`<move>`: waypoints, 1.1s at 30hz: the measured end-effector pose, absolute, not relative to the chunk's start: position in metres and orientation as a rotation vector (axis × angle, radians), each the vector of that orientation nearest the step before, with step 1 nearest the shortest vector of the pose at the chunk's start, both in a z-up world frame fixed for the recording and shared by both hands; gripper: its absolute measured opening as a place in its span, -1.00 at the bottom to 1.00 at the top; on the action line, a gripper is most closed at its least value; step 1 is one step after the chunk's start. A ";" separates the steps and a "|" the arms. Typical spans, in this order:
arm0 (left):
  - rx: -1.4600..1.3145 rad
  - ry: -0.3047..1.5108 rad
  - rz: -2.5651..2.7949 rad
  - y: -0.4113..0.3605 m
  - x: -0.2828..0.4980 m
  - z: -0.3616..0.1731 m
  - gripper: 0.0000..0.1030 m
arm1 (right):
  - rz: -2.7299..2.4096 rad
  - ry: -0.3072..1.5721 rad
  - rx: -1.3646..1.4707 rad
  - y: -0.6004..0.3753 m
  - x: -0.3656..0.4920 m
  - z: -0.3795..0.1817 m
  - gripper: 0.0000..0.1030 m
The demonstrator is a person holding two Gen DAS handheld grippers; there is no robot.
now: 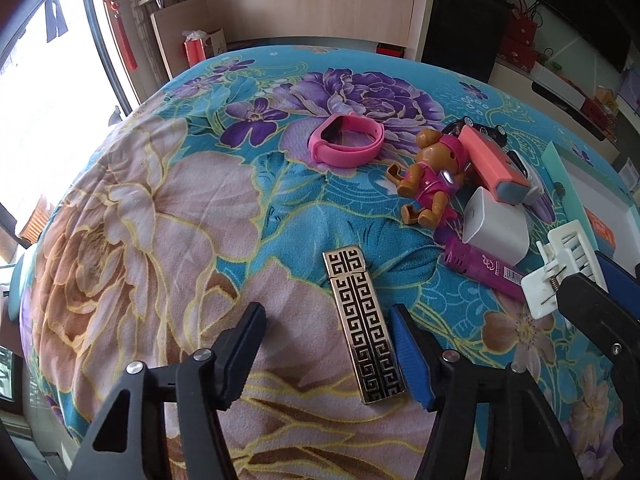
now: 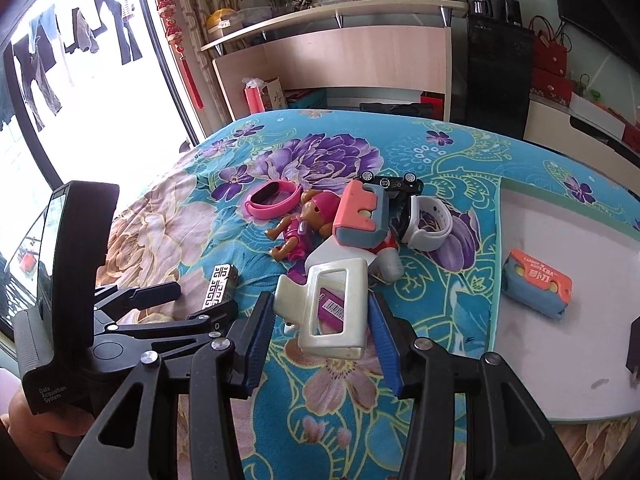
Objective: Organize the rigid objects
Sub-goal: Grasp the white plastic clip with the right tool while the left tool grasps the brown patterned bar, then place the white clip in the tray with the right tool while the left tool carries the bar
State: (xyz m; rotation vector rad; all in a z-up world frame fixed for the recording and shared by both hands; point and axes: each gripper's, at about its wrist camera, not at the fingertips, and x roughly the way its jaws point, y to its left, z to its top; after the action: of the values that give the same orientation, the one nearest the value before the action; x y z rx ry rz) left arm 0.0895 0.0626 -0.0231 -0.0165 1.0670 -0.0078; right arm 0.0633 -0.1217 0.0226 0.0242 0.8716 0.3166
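Note:
A gold lighter with a black key pattern lies on the flowered blanket between the fingers of my left gripper. It rests against the blue right pad, while the left pad stands well clear of it, so the jaws are open. In the right wrist view the same lighter shows between the left gripper's fingers. My right gripper is shut on a white hair claw clip, held above the blanket. The clip also shows at the right edge of the left wrist view.
A heap lies beyond: pink wristband, toy bear, pink-and-grey case, white cube, magenta lighter, white watch, black toy car. On the right, a white tray holds an orange-blue box.

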 end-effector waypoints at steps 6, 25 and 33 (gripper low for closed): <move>-0.045 1.062 0.007 0.067 0.093 -0.027 0.19 | 0.310 0.865 0.040 -0.129 0.063 0.024 -0.05; -0.088 1.043 0.083 0.083 0.097 -0.027 -0.57 | 0.276 0.829 0.126 -0.163 0.064 0.034 -0.05; -0.075 1.032 0.136 0.082 0.094 -0.012 -0.57 | 0.248 0.782 0.182 -0.186 0.060 0.046 -0.05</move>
State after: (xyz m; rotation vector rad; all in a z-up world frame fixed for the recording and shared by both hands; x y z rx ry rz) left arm 0.0942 0.0824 -0.0119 -0.0745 1.0317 0.1357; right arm 0.0603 -0.1861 0.0462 0.1818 0.7818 0.2483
